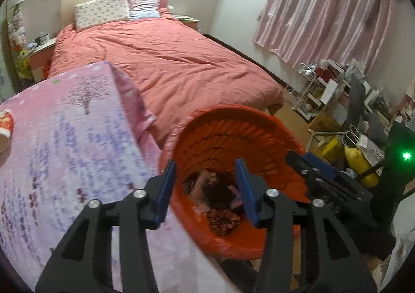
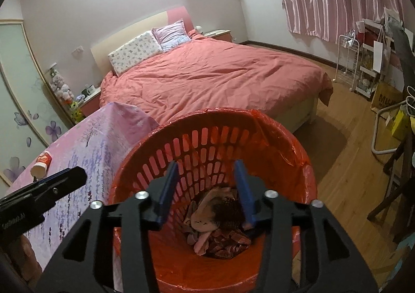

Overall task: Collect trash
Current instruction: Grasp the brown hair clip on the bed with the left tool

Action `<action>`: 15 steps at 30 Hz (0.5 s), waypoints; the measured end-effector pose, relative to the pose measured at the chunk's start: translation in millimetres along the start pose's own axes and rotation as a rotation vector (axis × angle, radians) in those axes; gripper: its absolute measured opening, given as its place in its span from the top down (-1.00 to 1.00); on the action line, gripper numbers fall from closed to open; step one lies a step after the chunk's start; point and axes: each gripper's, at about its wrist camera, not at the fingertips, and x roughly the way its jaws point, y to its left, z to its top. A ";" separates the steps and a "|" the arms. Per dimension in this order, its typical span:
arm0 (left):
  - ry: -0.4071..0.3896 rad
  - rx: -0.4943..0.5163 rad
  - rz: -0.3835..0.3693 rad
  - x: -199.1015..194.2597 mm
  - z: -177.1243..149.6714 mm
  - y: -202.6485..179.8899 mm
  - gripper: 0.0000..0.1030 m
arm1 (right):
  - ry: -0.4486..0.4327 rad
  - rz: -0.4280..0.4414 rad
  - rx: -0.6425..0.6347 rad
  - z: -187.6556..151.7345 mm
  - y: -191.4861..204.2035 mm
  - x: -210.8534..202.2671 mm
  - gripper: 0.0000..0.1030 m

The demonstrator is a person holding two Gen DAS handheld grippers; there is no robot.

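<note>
Hovering over the orange bin at lower centre, the left gripper and right gripper are gaping empty; yellow box lettering unreadable.

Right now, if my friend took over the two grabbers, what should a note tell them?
Left gripper: open, nothing between the pads, above the near rim of the bin.
Right gripper: open and empty, pointing down into the bin.
Orange bin: lined with an orange bag, standing beside the covered table, bed behind it.
Done: crumpled wrappers and paper already lie at the bottom of the bin.
Left: a paper cup lies on its side on the table's purple cloth. It looks like the next thing to pick up. Other trash may be out of view.
</note>
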 end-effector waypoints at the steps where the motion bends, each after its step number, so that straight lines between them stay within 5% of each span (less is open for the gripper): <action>1: -0.005 -0.004 0.018 -3.7 -1.6 4.8 -0.10 | -0.002 -0.002 -0.004 2.1 -2.4 1.3 -0.07; 5: -0.030 -0.021 0.116 -23.2 -11.8 38.5 -0.35 | -0.019 -0.002 -0.044 1.5 8.2 -4.3 -0.26; 15: -0.058 -0.236 0.456 -91.2 -45.8 205.7 -0.40 | 0.040 0.060 -0.160 -17.7 63.4 -1.2 -0.32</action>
